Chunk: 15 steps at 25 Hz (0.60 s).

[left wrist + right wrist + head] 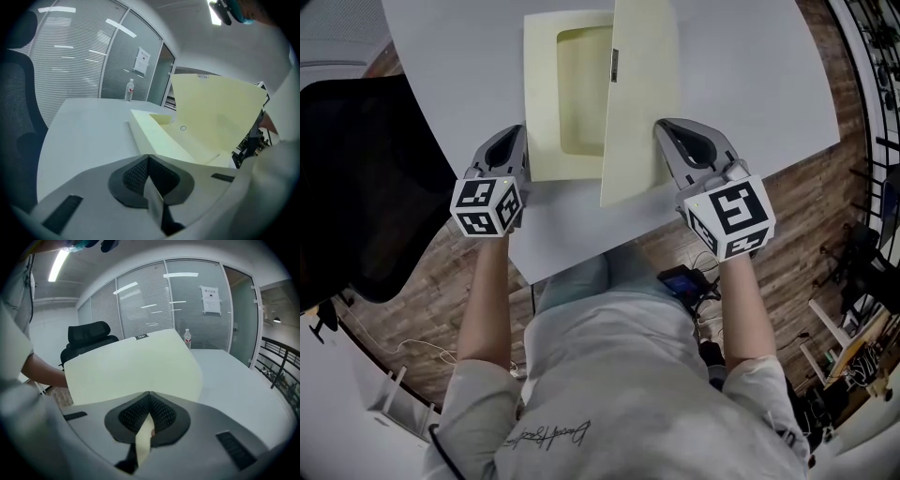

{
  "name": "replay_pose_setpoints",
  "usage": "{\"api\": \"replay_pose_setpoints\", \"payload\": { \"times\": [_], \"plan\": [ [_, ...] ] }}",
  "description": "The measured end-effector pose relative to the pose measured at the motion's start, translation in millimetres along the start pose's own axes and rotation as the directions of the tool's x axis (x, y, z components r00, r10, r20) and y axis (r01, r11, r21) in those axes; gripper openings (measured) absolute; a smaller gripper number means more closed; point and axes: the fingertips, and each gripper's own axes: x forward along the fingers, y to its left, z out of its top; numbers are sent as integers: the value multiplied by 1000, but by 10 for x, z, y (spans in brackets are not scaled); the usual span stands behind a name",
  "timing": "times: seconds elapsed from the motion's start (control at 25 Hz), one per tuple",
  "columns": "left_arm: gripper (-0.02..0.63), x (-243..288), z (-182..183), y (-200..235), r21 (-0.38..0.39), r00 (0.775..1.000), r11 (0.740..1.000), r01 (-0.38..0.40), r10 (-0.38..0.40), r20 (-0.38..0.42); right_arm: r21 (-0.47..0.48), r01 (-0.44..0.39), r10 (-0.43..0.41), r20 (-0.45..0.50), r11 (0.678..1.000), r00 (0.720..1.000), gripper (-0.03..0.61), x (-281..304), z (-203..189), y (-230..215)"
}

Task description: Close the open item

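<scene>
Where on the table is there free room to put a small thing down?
The table is bare left of the box, out to the table's left edge, and right of the lid, out to its right edge. It is crowded at the near edge, where the left gripper grips the box and the right gripper grips the raised lid.

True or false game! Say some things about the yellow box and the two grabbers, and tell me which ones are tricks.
1. The lid lies flat and shut. False: it stands up, and the box is open.
2. The right gripper pinches the lid's edge. True.
3. A water bottle stands on the table. True.
4. The box is full of toys. False: the part of its hollow that shows is empty.
</scene>
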Motion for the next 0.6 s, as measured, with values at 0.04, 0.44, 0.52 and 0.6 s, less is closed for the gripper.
{"api": "replay_pose_setpoints", "payload": {
  "times": [0.04,0.44,0.52,0.6],
  "plan": [
    [8,13,-7,-35,0,1000,1000,7,-7,-1,-7,1,-1,-8,1000,1000,12,12,-18,5],
    [9,85,-53,-315,-35,998,998,55,-55,11,-101,-8,-4,-122,995,993,12,189,-171,105],
    [9,104,-49,-358,-41,998,997,60,-59,16,-107,-14,-2,-145,994,989,12,226,-228,112],
    [8,127,-42,-393,-41,998,997,64,-64,20,-124,-16,-5,-168,992,986,12,265,-281,120]
  ]
}}
